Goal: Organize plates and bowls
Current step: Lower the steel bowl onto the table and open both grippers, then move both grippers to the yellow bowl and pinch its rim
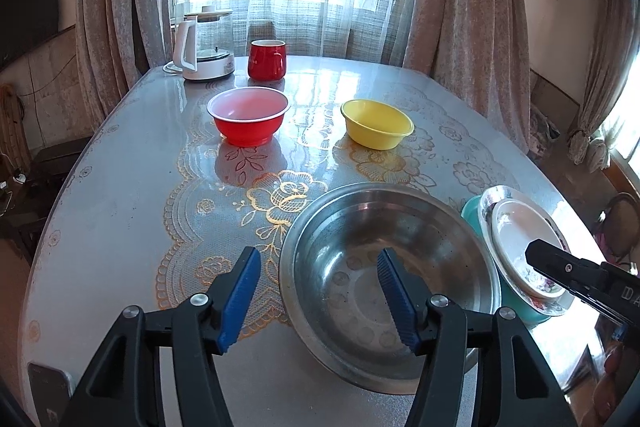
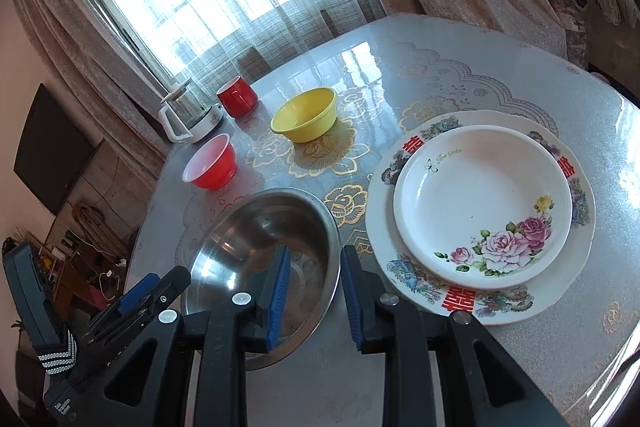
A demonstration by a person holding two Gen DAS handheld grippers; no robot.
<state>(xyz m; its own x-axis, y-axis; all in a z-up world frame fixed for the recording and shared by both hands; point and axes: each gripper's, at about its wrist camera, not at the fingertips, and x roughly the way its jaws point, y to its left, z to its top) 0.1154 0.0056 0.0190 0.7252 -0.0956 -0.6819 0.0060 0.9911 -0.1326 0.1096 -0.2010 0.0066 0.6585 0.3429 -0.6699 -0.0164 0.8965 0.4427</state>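
A steel bowl (image 1: 384, 267) (image 2: 256, 247) sits near the table's front edge. My left gripper (image 1: 320, 301) is open and straddles its left rim, one finger outside, one inside. My right gripper (image 2: 314, 301) is open and straddles its right rim, nothing gripped. A red bowl (image 1: 248, 121) (image 2: 210, 163) and a yellow bowl (image 1: 378, 123) (image 2: 305, 115) stand farther back. A small rose plate (image 2: 482, 203) (image 1: 524, 243) lies on a larger patterned plate (image 2: 416, 151), which rests on a teal dish (image 1: 474, 215) to the right.
A red mug (image 1: 267, 59) (image 2: 237, 96) and a glass kettle (image 1: 204, 47) (image 2: 188, 115) stand at the table's (image 1: 120, 207) far edge by the curtained window. A dark flat thing (image 1: 46, 383) lies at the front left corner.
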